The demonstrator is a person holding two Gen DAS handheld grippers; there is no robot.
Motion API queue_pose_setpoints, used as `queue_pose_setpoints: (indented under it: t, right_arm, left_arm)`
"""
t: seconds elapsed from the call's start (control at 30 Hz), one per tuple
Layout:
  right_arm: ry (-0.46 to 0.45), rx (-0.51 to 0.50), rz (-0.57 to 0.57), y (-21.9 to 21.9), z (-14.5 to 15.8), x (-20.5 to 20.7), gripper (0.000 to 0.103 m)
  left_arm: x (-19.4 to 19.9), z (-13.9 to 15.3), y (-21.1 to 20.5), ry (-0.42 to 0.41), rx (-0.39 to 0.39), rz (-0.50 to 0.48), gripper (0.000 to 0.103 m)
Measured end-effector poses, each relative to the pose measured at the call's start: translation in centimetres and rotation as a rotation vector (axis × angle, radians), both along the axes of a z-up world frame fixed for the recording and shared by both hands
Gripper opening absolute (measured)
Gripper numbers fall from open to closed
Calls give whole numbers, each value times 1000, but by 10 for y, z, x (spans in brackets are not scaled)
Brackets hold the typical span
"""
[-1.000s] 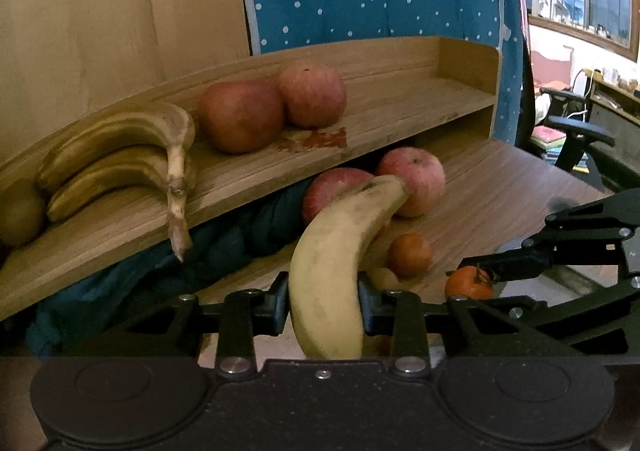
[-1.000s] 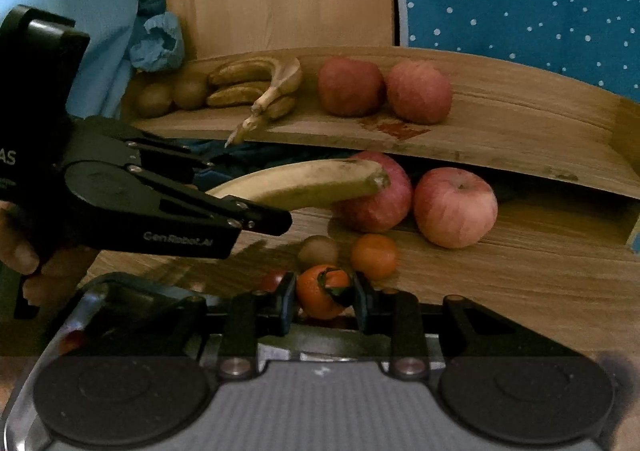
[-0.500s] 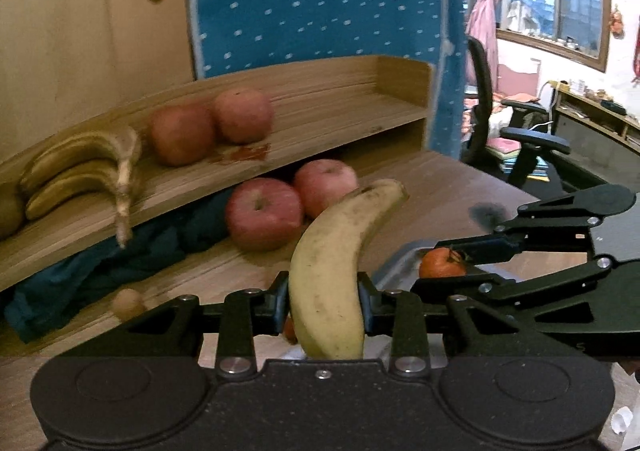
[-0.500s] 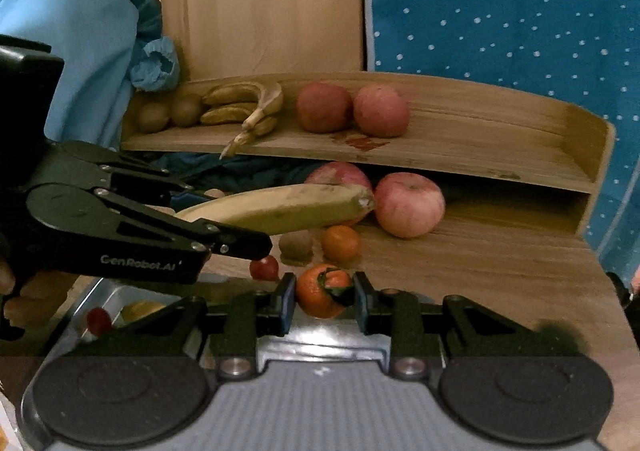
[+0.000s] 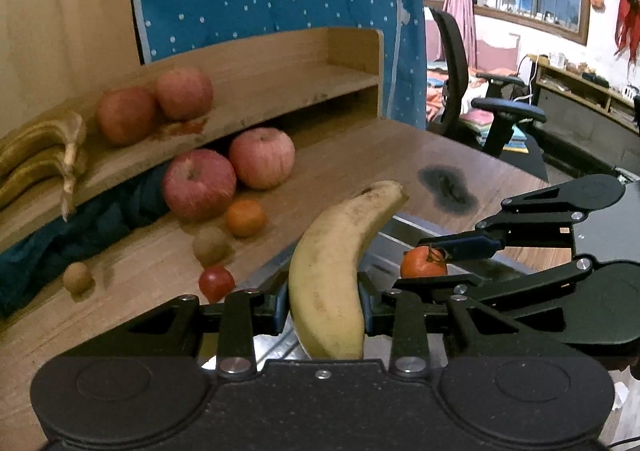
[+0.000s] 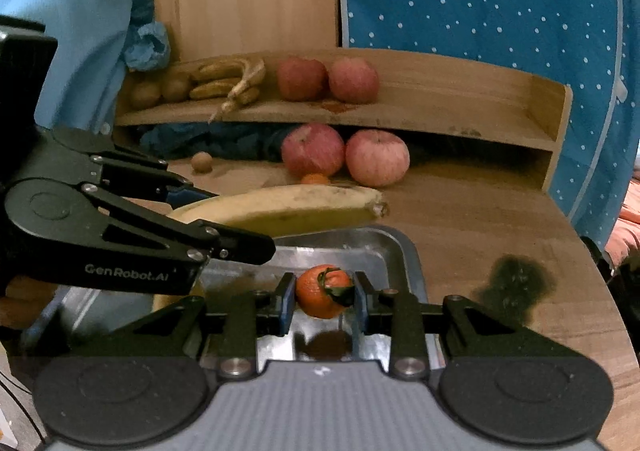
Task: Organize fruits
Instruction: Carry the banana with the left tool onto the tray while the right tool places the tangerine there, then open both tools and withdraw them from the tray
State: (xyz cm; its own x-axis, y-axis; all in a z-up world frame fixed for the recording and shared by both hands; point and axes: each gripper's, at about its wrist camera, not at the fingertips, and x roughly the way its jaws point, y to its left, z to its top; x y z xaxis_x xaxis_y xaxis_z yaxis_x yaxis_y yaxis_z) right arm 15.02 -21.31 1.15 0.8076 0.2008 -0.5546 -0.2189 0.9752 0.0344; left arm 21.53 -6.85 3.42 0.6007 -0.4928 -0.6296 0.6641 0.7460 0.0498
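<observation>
My left gripper (image 5: 324, 309) is shut on a yellow banana (image 5: 336, 267), which juts forward over the metal tray (image 5: 404, 229). The same banana (image 6: 288, 207) crosses the right wrist view, held by the left gripper (image 6: 240, 227). My right gripper (image 6: 322, 297) is shut on a small orange tangerine (image 6: 322, 291) with a green stem, hanging above the tray (image 6: 400, 251). In the left wrist view that tangerine (image 5: 423, 263) sits between the right gripper's fingers (image 5: 460, 245). Two red apples (image 5: 228, 171), a loose tangerine (image 5: 245, 217), a kiwi (image 5: 211, 245) and a cherry tomato (image 5: 216, 283) lie on the table.
A wooden shelf (image 6: 440, 107) at the back carries two apples (image 6: 328, 79), a banana bunch (image 6: 228, 81) and kiwis (image 6: 160, 91). Dark blue cloth (image 5: 60, 243) lies under it. A small brown fruit (image 6: 201, 161) rests nearby. A person's light blue sleeve (image 6: 80, 31) is left; an office chair (image 5: 480, 111) stands beyond the table.
Both grippers have drawn back from the shelf with their fruit and now hang over the metal tray. The apples and shelf look farther away and further left.
</observation>
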Motion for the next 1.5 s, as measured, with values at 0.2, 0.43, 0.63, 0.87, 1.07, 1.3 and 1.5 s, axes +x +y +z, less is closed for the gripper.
queue_pose_setpoints:
  t: [0.2, 0.43, 0.63, 0.87, 1.07, 1.3, 1.5]
  right_arm:
    - [14, -8, -7, -3, -10, -1, 34]
    - [2, -12, -11, -6, -14, -8, 41]
    - [-24, -11, -12, -8, -11, -19, 59]
    - [-95, -6, -34, -12, -2, -42, 82]
    - [-156, -3, -54, -15, 7, -70, 95]
    - [-218, 2, -61, -13, 10, -108, 102]
    - [-250, 27, -58, -10, 8, -135, 103]
  left_arm:
    - [0, -9, -5, 30, 19, 9, 36]
    - [-6, -11, -4, 22, 15, 34, 43]
    - [-21, -2, 5, -19, -20, 61, 67]
    - [-51, 14, 28, -107, -112, 174, 91]
    - [-87, 21, 46, -164, -181, 273, 102]
    - [-136, 20, 65, -211, -234, 373, 102]
    - [-173, 9, 81, -219, -232, 442, 102]
